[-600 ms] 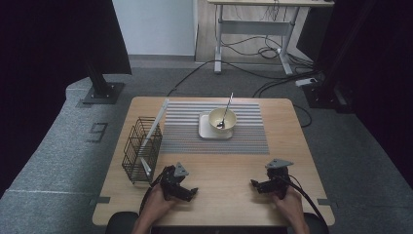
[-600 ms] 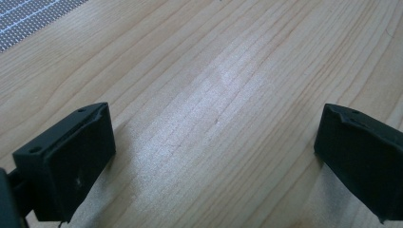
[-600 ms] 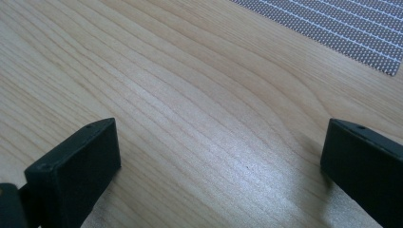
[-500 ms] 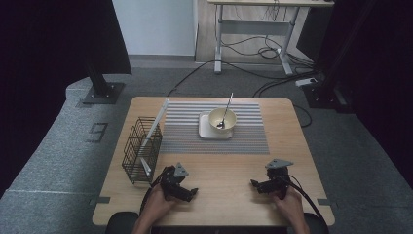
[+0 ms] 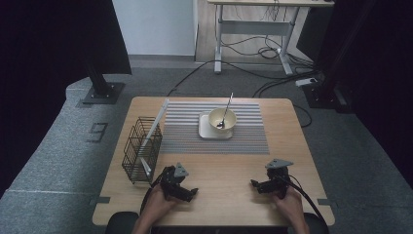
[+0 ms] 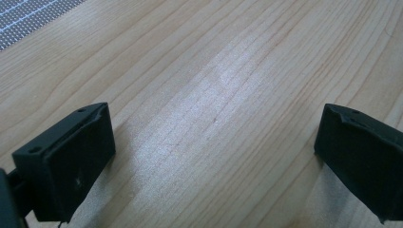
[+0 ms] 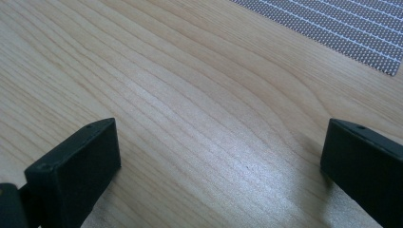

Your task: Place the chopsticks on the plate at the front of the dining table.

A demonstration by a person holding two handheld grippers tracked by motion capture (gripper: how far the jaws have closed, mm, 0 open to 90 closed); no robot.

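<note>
My left gripper (image 5: 190, 193) rests low on the wooden table (image 5: 219, 170) near its front edge, held in a hand, jaws pointing toward the table's middle. In the left gripper view its jaws stand wide apart (image 6: 214, 161) over bare wood, nothing between them. My right gripper (image 5: 255, 185) sits at the front right, jaws pointing left. The right gripper view shows them wide apart (image 7: 218, 166) over bare wood. A cream bowl (image 5: 222, 119) with a spoon (image 5: 227, 108) in it stands on a square white plate (image 5: 206, 130) on the striped mat (image 5: 214, 127).
A black wire basket (image 5: 141, 151) stands at the table's left side, with a flat grey piece (image 5: 155, 126) leaning out of it. The striped mat's corner (image 6: 28, 19) shows in the left gripper view, and its edge (image 7: 342, 28) in the right gripper view. Cables lie on the floor beyond.
</note>
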